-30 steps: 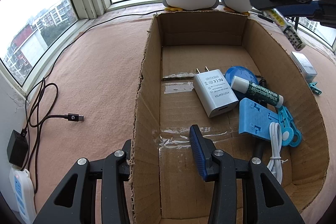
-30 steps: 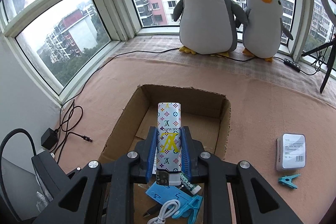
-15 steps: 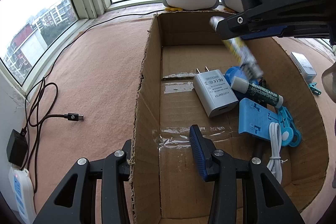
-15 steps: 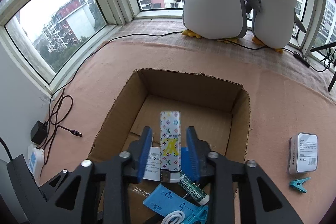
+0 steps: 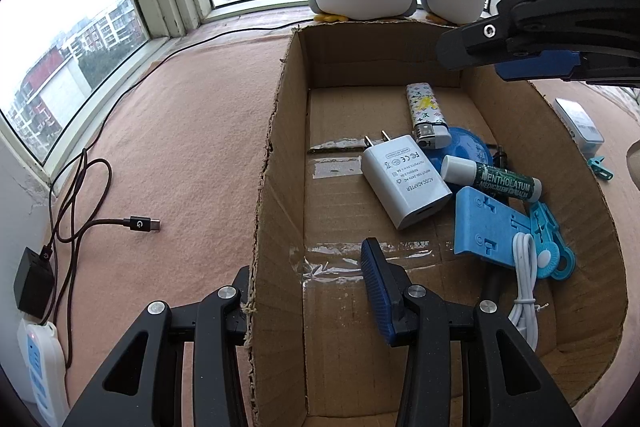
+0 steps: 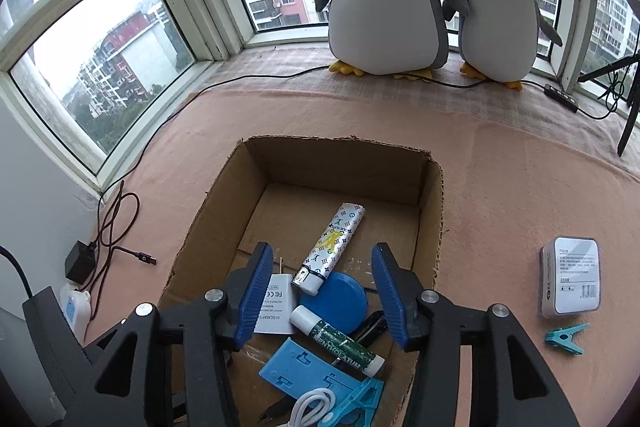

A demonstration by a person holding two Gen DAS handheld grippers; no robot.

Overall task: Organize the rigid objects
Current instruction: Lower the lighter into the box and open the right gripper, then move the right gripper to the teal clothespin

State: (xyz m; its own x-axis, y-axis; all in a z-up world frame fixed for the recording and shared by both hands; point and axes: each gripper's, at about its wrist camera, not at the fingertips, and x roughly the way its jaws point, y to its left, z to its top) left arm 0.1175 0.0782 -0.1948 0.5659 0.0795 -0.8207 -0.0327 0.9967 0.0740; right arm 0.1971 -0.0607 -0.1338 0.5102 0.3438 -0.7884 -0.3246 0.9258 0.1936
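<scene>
A patterned white lighter (image 6: 336,243) (image 5: 426,111) lies loose on the floor of the open cardboard box (image 6: 436,219) (image 5: 276,147), its metal end against a blue disc (image 6: 340,301). My right gripper (image 6: 322,251) hangs above the box; its jaws are opening, with nothing pressed between the blue pads. From the left wrist view it shows at the upper right (image 5: 520,59). My left gripper (image 5: 306,267) straddles the box's left wall, one finger outside and the blue pad inside, apart from the cardboard.
Also in the box: a white adapter (image 5: 404,179), a green lip balm (image 5: 492,179), a blue plastic plate (image 5: 484,227), a white cable (image 5: 524,267). Outside on the pink cloth: a small white box (image 6: 570,275), a teal clip (image 6: 566,339), a charger cable (image 5: 140,225). Two plush penguins (image 6: 384,7) stand by the window.
The right gripper's jaws spread and let the lighter go. It dropped from between the pads onto the box floor. The left gripper stayed put.
</scene>
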